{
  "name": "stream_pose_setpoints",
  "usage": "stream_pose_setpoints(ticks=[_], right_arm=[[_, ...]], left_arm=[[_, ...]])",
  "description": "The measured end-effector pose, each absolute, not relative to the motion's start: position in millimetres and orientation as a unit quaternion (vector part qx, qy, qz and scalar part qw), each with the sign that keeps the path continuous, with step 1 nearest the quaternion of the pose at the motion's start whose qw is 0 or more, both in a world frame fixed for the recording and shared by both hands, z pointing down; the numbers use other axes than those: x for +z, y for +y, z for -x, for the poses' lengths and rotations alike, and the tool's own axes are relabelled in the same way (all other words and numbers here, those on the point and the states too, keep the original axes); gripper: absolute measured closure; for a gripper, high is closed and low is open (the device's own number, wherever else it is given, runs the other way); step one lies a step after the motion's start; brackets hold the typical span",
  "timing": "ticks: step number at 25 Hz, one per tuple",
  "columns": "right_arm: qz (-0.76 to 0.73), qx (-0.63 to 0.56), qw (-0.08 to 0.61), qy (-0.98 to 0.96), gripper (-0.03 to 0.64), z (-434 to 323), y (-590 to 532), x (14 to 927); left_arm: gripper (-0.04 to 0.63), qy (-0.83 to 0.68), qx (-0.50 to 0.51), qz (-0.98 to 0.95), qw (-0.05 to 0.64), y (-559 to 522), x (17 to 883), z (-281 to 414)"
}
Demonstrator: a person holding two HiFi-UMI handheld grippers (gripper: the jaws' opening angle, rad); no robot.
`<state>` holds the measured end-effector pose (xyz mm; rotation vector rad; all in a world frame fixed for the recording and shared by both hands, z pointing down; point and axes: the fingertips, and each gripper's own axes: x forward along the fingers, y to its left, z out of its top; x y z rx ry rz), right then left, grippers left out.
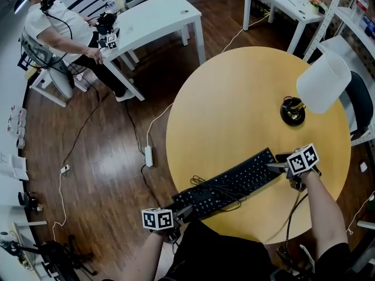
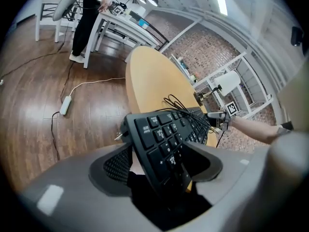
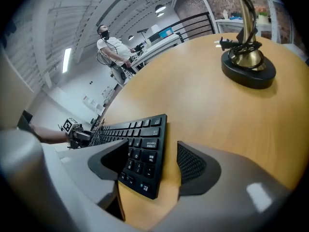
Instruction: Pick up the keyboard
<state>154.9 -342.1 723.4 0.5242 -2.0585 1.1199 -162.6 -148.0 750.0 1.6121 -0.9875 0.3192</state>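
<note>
A black keyboard lies slantwise on a round wooden desk, close to the near edge, with a tool at each end. The left tool stands at the keyboard's lower left end, right at the desk's rim. The right tool stands at its upper right end, further in on the desk top.

The left gripper view shows the keyboard's end reaching in between that tool's two dark pads. The jaws stand wide, with a pale gap between the left pad and the keyboard's edge, so the tool is released and does not clamp it. In the right gripper view the other end sits between that tool's jaws in the same way. A strip of bare wood separates the keyboard from the right-hand pad, so this tool is also released.

Loops of thin black cable lie across the keys toward the left half. A lamp with a white shade and a dark round base stands well apart from the keyboard, toward the desk's far right.

On the dark wooden floor a white power strip lies beside the desk. Beyond it, a person sits at a white desk.
</note>
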Motion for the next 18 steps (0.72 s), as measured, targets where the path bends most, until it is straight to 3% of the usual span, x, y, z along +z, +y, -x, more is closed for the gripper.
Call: stream_pose_setpoints(ticks=[2, 3, 5, 9, 12, 18], right_arm=[[-0.189, 0.439, 0.368, -0.798, 0.31, -152, -337, 723], [-0.182, 0.445, 0.366, -0.797, 0.357, -151, -334, 724], [-0.185, 0.459, 0.348, -0.796, 0.384, -151, -334, 725], [-0.192, 0.507, 0.308, -0.782, 0.393, -154, -334, 725], [-0.212, 0.527, 0.29, -0.77, 0.439, -159, -339, 726], [-0.219, 0.533, 0.255, -0.776, 0.445, -164, -326, 712]], left_arm=[[0.275, -0.414, 0.135, -0.691, 0.577, -149, 750, 163], [0.276, -0.411, 0.131, -0.691, 0.58, -149, 750, 162], [0.29, -0.404, 0.118, -0.693, 0.585, -150, 750, 161], [0.332, -0.39, 0.095, -0.703, 0.586, -149, 748, 153], [0.338, -0.387, 0.094, -0.706, 0.586, -150, 746, 149], [0.386, -0.394, 0.066, -0.718, 0.57, -158, 716, 157]])
